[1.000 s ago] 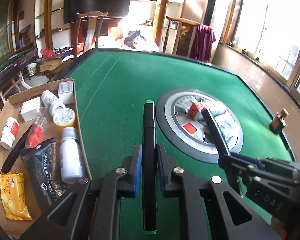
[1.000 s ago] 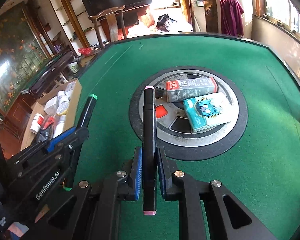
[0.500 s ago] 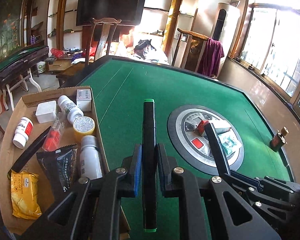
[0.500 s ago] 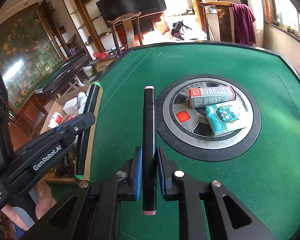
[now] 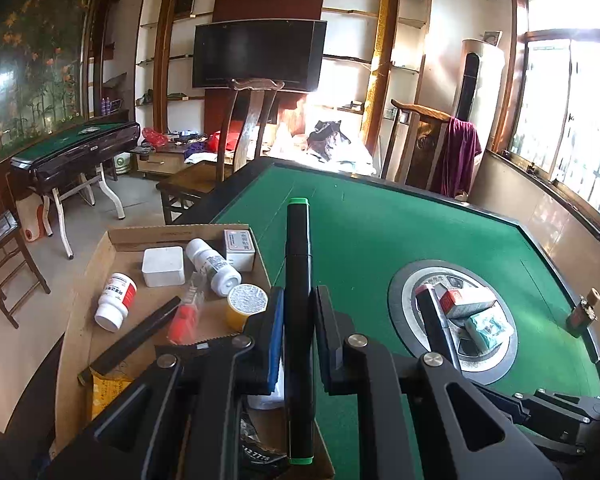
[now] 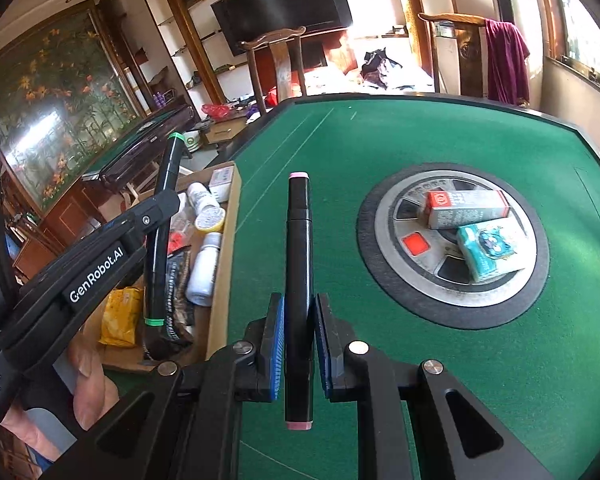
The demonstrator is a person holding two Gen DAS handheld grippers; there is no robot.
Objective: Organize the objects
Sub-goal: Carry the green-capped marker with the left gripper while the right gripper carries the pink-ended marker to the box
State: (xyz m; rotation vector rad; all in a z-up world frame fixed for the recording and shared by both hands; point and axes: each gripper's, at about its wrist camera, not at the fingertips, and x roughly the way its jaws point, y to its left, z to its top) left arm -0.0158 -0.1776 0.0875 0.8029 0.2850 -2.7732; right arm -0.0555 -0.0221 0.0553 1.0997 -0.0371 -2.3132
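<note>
Green-capped marker: the black marker with green end caps is clamped between the blue pads of the left gripper, lying along the fingers above the right edge of the cardboard box.
Pink-capped marker: the black marker with pink end caps is clamped in the right gripper, over the green felt just right of the box.
Cardboard box: the shallow brown cardboard box sits at the left edge of the green felt table.
Box contents: a white bottle with a red label, a white square tub, a white labelled bottle on its side, a small white carton, a yellow round tin, a long black stick, a red-tipped item in a clear pack, a yellow packet, a dark sachet.
Round grey centre plate: well right of the box, the plate bears a grey carton with a red end touching a teal tissue pack.
</note>
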